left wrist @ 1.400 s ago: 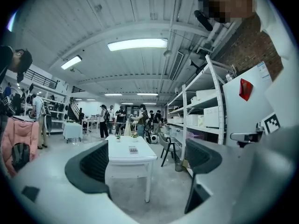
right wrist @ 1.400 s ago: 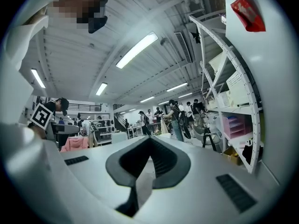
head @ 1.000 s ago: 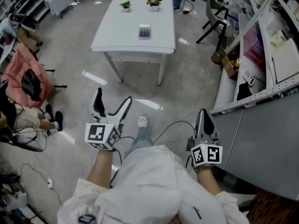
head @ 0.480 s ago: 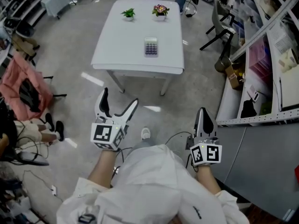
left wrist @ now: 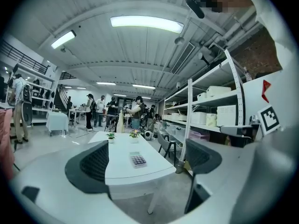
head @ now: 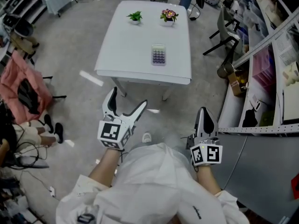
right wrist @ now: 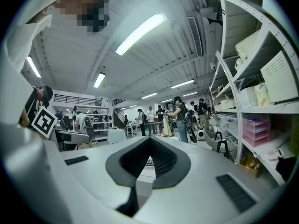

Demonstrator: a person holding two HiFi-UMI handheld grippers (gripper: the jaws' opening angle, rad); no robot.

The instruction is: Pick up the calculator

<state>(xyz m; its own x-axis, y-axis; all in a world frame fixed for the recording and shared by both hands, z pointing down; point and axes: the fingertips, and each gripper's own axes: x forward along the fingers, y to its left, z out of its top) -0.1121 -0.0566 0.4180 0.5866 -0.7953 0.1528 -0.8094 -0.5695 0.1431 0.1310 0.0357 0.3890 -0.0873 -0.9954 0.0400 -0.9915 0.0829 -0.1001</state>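
The calculator [head: 159, 55], grey with dark keys, lies flat near the front of a white table [head: 126, 45]; it also shows in the left gripper view as the calculator [left wrist: 138, 159] on the table [left wrist: 121, 164]. My left gripper [head: 126, 104] hangs open and empty over the floor, short of the table's near edge. My right gripper [head: 204, 117] is shut with nothing in it, lower right, well away from the table. In the right gripper view the shut jaws [right wrist: 148, 160] hide most of the table.
Two small potted plants [head: 135, 17] [head: 168, 15] stand at the table's far end. Shelving [head: 271, 78] with boxes runs along the right, a chair [head: 224, 31] beside it. Cables and a pink-draped chair [head: 23, 85] lie left. People stand far off [left wrist: 135, 113].
I have walked nearer the table, which sits lower in the head view. Both grippers kept their states; the left rose slightly toward the table.
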